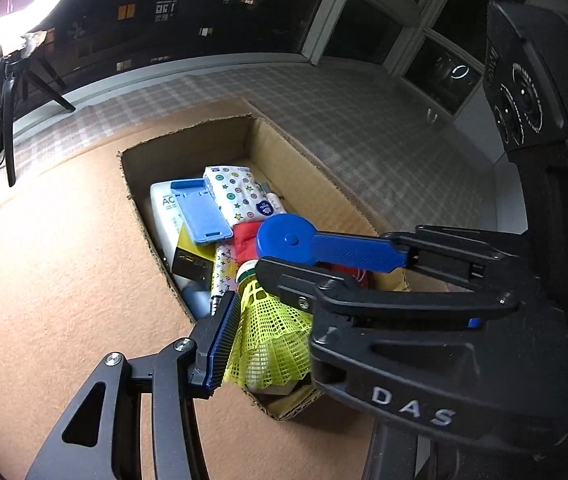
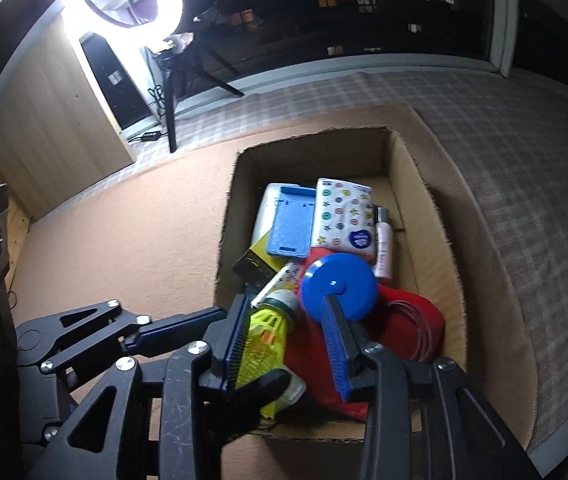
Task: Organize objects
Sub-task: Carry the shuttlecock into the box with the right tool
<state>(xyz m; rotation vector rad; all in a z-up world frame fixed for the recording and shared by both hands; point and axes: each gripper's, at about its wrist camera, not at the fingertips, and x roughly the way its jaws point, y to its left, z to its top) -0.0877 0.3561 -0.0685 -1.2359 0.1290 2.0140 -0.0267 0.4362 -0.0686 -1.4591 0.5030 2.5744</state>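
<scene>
Left gripper (image 1: 271, 320): closed on yellow shuttlecock (image 1: 267, 340), ribbed pad against the skirt; second finger hidden behind the right gripper (image 2: 284, 304). Shuttlecock: held over near end of box (image 1: 187, 136), cork tip pointing in. Right gripper: jaws apart, nothing pinched, over the same end. Disc (image 2: 340, 284), blue: at its right fingertip, above red cloth (image 2: 404, 320); contact unclear.

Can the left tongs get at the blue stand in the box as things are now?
Probably not yet: the left tongs hold the yellow shuttlecock, though the blue stand lies uncovered on top.
</scene>
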